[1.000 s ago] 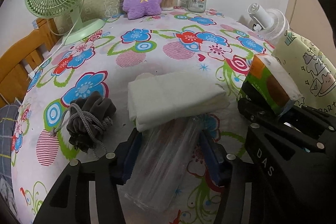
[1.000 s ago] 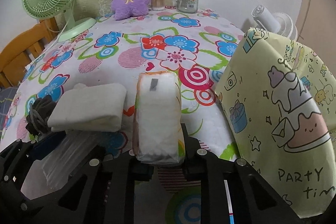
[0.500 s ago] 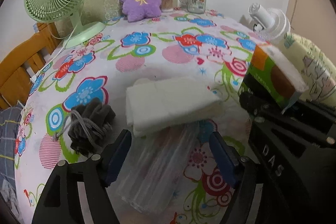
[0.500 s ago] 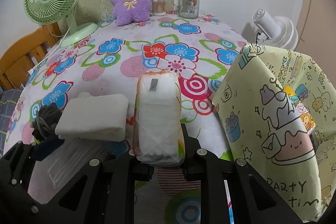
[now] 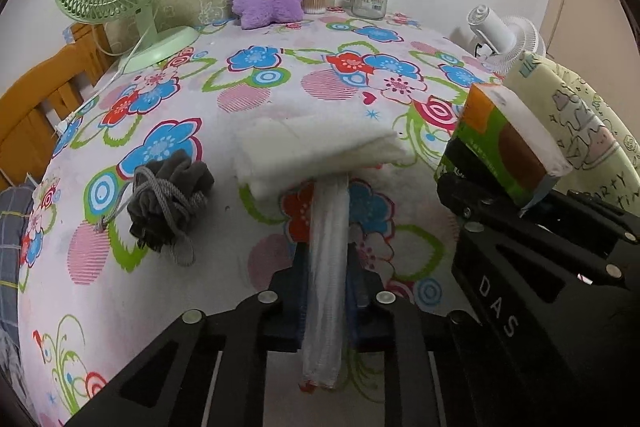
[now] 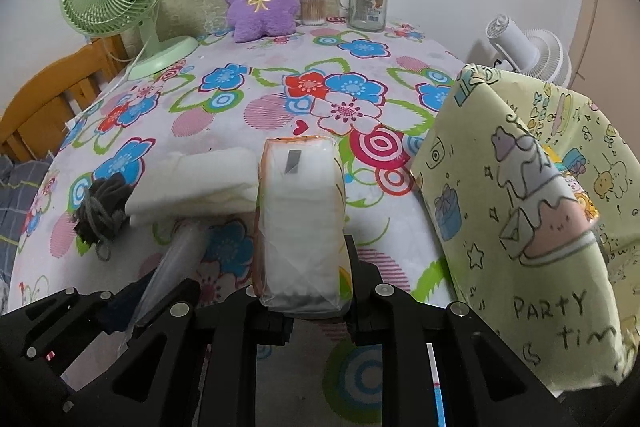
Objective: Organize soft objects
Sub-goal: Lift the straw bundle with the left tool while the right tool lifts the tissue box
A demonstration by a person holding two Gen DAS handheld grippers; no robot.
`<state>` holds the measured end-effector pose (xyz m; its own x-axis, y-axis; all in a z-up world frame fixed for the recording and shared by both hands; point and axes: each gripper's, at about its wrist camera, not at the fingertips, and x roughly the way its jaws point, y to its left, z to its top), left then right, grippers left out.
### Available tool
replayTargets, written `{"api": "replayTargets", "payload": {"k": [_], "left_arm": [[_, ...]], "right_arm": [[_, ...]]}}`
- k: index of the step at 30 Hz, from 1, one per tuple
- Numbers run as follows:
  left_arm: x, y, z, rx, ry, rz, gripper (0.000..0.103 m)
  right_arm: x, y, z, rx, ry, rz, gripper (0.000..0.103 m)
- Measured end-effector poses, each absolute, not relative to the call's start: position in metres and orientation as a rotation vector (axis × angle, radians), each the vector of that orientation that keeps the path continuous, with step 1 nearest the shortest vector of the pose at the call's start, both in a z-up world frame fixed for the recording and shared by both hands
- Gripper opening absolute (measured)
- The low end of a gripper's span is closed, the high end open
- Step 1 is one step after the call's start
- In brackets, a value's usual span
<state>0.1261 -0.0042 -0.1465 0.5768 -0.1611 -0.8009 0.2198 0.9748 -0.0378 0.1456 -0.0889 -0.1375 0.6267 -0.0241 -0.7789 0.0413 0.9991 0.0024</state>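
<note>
"PARTY tim" on yellow cartoon bag, "DAS" on right gripper

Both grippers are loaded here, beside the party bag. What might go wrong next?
1. The left gripper, whose jaws have just closed, pinches the clear plastic sleeve into a thin strip; its far end sits under the folded white towel, so lifting may drag the towel.
2. The right gripper holds the tissue pack only by its near end; the pack may sag or slip.
3. The yellow party bag leans slumped, so loading it may tip it.
</note>
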Motion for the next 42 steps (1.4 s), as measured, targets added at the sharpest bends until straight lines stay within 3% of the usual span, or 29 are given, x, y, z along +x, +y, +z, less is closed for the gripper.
{"api": "replayTargets", "payload": {"k": [42], "left_arm": [[0.05,-0.02,-0.059,0.058,0.734,-0.206,0.012]], "right_arm": [[0.066,-0.106,-0.048,0.03,0.741,0.021,0.022]]}}
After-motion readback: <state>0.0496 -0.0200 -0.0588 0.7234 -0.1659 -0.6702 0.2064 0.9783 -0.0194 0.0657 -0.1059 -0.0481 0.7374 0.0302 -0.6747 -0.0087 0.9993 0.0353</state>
